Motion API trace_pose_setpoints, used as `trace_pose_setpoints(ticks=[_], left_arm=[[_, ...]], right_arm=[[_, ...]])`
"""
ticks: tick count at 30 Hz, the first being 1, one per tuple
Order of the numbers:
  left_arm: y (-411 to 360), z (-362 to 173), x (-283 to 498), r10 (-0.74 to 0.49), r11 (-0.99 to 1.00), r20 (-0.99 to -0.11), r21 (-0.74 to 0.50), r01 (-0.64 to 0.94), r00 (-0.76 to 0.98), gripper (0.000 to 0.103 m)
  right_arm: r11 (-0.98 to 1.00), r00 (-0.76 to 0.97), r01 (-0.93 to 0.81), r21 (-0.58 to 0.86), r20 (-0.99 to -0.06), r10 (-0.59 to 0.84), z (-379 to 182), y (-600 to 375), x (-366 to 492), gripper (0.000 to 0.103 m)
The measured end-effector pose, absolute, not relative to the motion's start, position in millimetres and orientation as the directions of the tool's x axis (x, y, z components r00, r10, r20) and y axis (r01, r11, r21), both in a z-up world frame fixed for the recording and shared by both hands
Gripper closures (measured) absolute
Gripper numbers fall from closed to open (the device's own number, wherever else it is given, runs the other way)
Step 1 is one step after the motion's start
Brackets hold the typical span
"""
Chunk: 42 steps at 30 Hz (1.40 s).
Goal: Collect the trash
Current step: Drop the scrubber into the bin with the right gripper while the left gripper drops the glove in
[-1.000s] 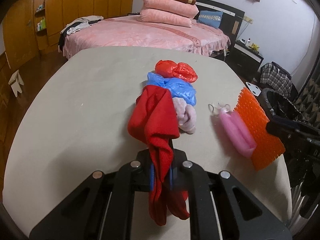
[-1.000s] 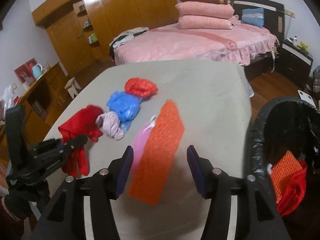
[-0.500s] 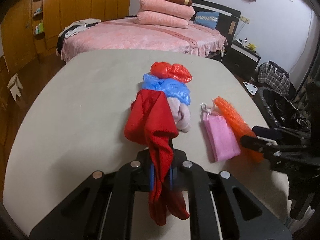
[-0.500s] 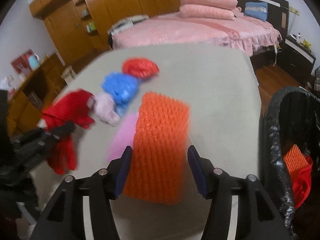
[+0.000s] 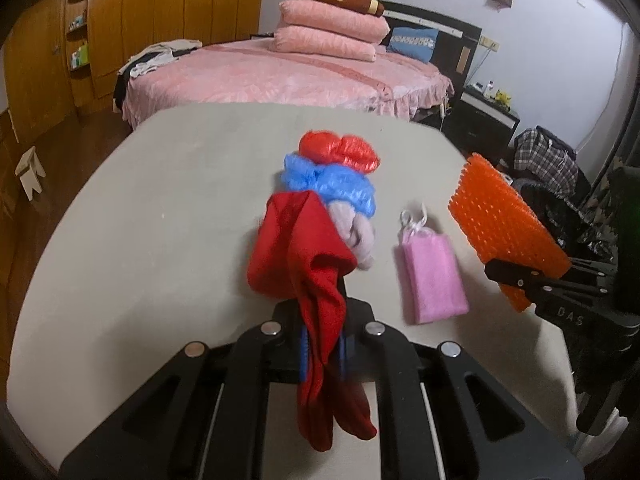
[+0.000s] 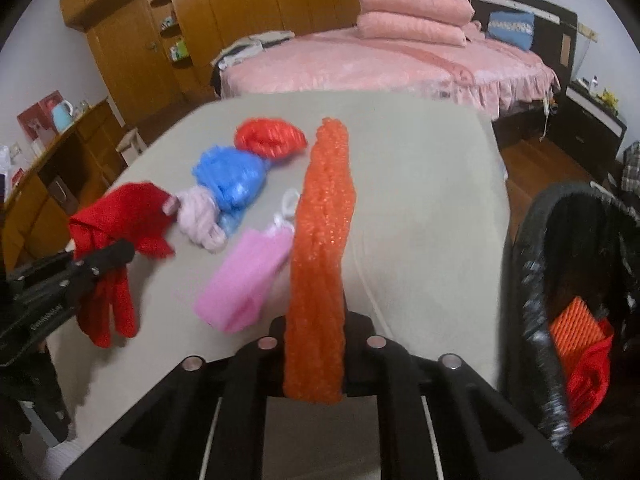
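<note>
Over the counter point(image 5: 140, 220), both hand-held grippers loaded with trash.
Left hand-held gripper point(image 5: 322, 350) clamped on red cloth point(image 5: 304, 252), right hand-held gripper point(image 6: 316, 354) just closed on orange mesh sheet point(image 6: 320, 240); both tilted downward, lifted clear, likely for carrying to the black-lined bin point(image 6: 532, 280) at 3 o'clock. Pink pouch point(image 6: 244, 280), blue bag point(image 6: 228, 176), red bag point(image 6: 268, 140) left lying between, 10 to 12 o'clock.

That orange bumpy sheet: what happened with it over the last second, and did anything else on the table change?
The right gripper has just closed its jaws on the orange foam sheet, which lay flat on the table beside the pink pouch; it is now lifted and squeezed narrow. The left gripper stays shut on the red cloth. The pouch and the plastic bags have not moved.
</note>
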<state>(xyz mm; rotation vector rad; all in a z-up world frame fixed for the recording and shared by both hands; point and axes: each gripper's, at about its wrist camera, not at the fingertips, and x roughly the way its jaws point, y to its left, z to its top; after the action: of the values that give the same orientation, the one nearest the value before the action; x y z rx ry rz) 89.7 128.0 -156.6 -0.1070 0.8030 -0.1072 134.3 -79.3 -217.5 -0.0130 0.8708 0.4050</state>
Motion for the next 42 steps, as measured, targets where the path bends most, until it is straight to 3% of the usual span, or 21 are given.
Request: trace_pose_setpoints(ticks=[10, 18, 32, 42], left_arm=[[105, -108, 89, -0.191, 0.981, -0.628, -0.152, 0.122, 0.755, 0.093], [82, -99, 91, -0.225, 0.974, -0.616, -0.154, 0.164, 0.755, 0.093], [6, -88, 101, -0.338, 0.938, -0.600, -0.152, 0.311, 0.725, 0.093], [-88, -88, 117, -0.466, 0.866, -0.582, -0.143, 0.480, 0.666, 0.093]], right_arm=[[0.904, 0.612, -0.370, 0.215, -0.675, 0.412, -165, -90, 128, 0.091], [0.914, 0.644, -0.341, 0.217, -0.654, 0.396, -152, -110, 121, 0.091], [0.946, 0.709, -0.241, 0.215, -0.626, 0.323, -138, -181, 107, 0.088], [0.974, 0.751, -0.106, 0.200, -0.626, 0.210, -135, -257, 98, 0.088]])
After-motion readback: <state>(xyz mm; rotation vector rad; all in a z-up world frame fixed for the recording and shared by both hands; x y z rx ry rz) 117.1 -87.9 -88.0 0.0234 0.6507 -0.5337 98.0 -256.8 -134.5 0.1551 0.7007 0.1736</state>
